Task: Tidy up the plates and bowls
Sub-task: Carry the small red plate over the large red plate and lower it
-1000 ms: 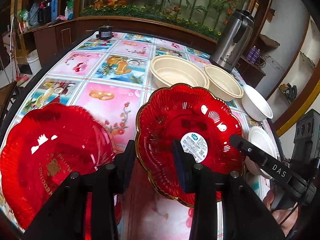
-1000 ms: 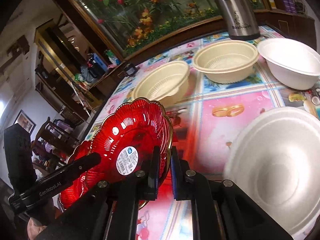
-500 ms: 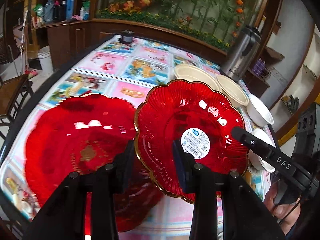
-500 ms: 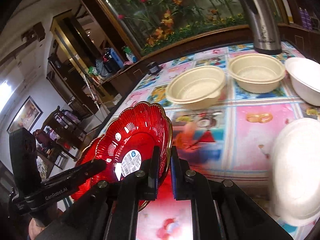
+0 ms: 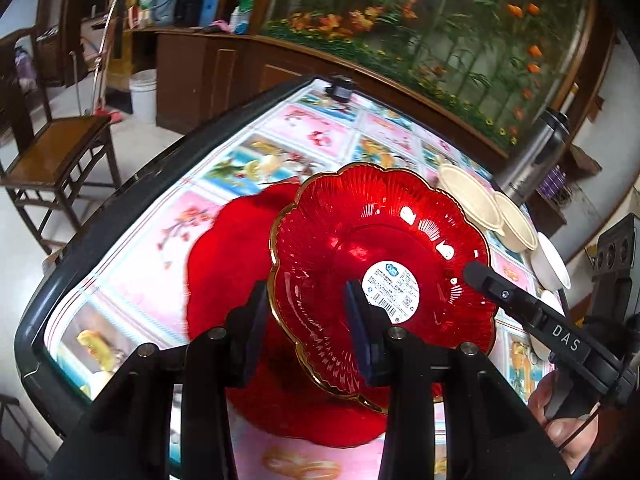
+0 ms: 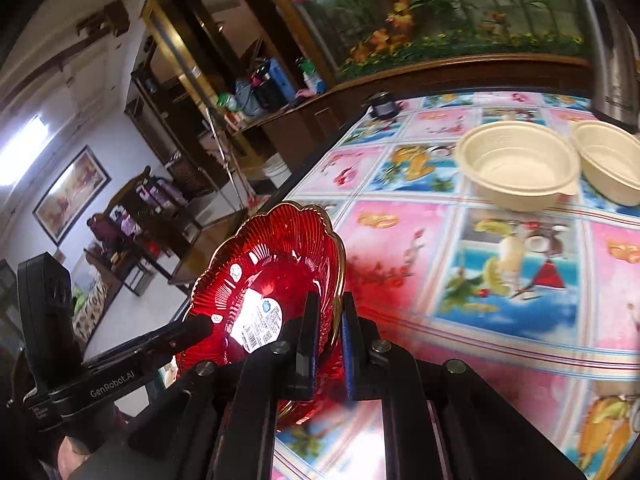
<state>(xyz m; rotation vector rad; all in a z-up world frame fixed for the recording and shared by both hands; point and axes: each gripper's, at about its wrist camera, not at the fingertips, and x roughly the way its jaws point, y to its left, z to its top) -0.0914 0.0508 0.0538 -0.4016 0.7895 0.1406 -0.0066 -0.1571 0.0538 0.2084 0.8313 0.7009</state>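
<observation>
A red scalloped plate (image 5: pixel 380 220) with a gold rim and a white sticker hangs tilted above the table, held at two sides. My left gripper (image 5: pixel 306 304) is shut on its near rim, one finger outside and one inside. My right gripper (image 6: pixel 330 312) is shut on the opposite rim of the same red plate (image 6: pixel 272 248); one of its fingers (image 5: pixel 500 292) shows from the right in the left wrist view. A second red plate (image 5: pixel 232 264) lies flat on the table, partly hidden under the held one.
Two cream bowls (image 6: pixel 516 168) (image 6: pixel 608 160) stand at the back right beside a steel jug (image 5: pixel 536 160), with white bowls (image 5: pixel 554 260) further right. The table's dark edge (image 5: pixel 100 232) runs close on the left. A wooden chair (image 5: pixel 56 148) stands beyond it.
Both grippers have carried the red plate leftward across the table. It now overlaps the flat red plate, which lay apart to its left a second ago. The bowls have slid right in view.
</observation>
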